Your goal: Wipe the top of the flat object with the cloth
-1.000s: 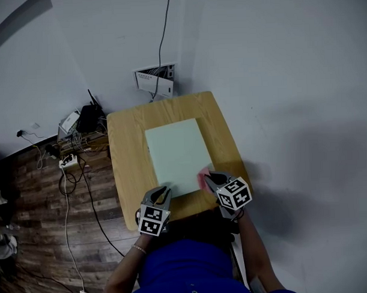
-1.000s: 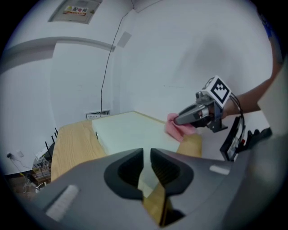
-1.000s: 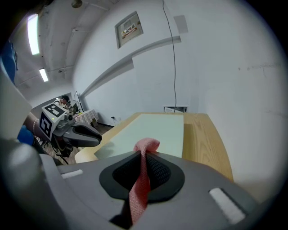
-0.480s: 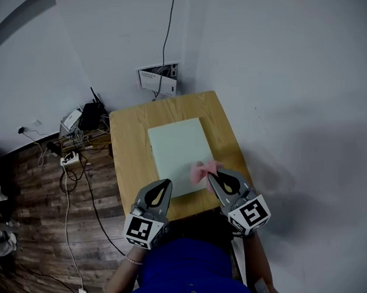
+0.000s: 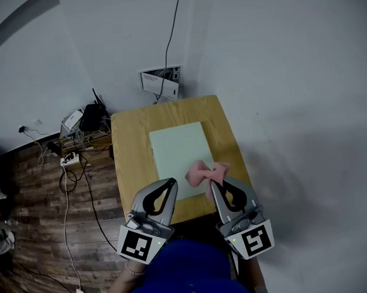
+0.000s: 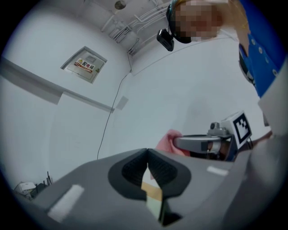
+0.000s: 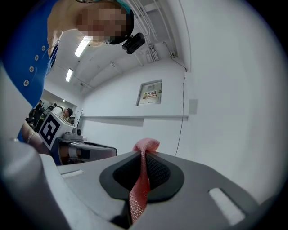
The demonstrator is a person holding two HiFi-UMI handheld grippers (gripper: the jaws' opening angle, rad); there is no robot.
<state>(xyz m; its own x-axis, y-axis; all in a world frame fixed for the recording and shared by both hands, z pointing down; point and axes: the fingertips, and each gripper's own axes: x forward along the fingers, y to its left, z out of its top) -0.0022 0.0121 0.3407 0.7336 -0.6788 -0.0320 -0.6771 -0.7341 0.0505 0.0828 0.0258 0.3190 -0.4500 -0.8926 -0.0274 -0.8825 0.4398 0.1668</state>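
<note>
Against the frame a second back, both grippers now sit higher and nearer the head camera, and the cloth (image 5: 202, 171) rides up with the right one, clear of the table (image 5: 129, 145). Right gripper (image 5: 214, 185): jaws clamped on a thin fold of the pink cloth, a small tuft poking past the tips and the rest bunched loose. Left gripper (image 5: 171, 182): jaws pressed together, nothing between them, held off the table at 9 o'clock of the right one. The flat object (image 5: 177, 149), a pale green sheet, lies on the wooden top; the cloth hangs over its 5 o'clock corner, not touching as far as I can tell. Risks, as I judge them: the pinch is narrow, so a drag across the sheet could pull the cloth out of the jaws. The wad is bunched, so it may wipe only a stripe. Nothing pins the sheet, so a firm stroke could slide it toward the table's 12 o'clock edge. Around: a wall box (image 5: 160, 80) with a cable (image 5: 170, 29) running up at 12 o'clock of the table. A black device (image 5: 89, 116) and a tangle of cords (image 5: 70, 159) sit on the floor at 9 to 10 o'clock. None of it is in the wiping path; only the shut left gripper sits near the sheet's 7 o'clock corner.
</note>
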